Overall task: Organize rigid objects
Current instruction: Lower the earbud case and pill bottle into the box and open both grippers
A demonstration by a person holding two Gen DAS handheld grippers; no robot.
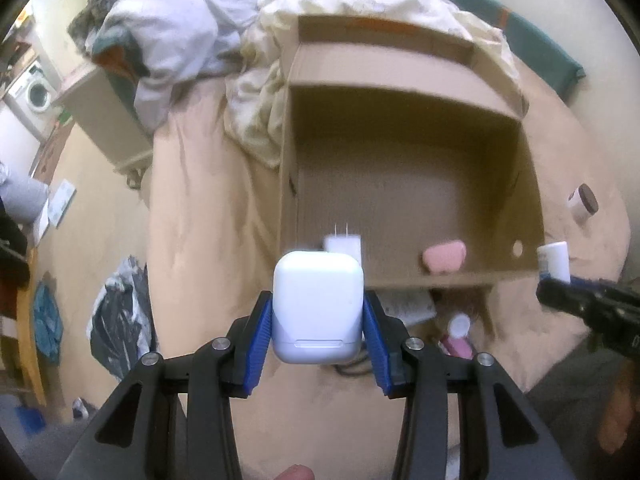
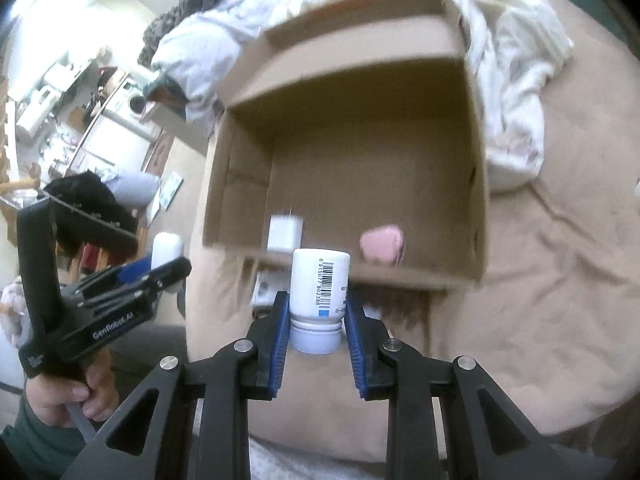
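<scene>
Bed [image 1: 208,216], as I see it from both wrist cameras: covered in a beige sheet, creased.

Lying directly on it:
- Cardboard box [image 1: 288,184], open-topped, flaps out, roughly central.
- Rumpled cream bedding [image 1: 256,120] against the box's far left corner; pale blue-grey bedding [image 1: 168,28] further back.
- Small jar with brown lid [image 1: 583,202], on its side, right of the box.
- Bottle with white cap and pink body [image 1: 456,336], just in front of the box's near wall, blurred.
- White printed packet [image 1: 408,306] beside that bottle, partly under the box's front flap.
</scene>
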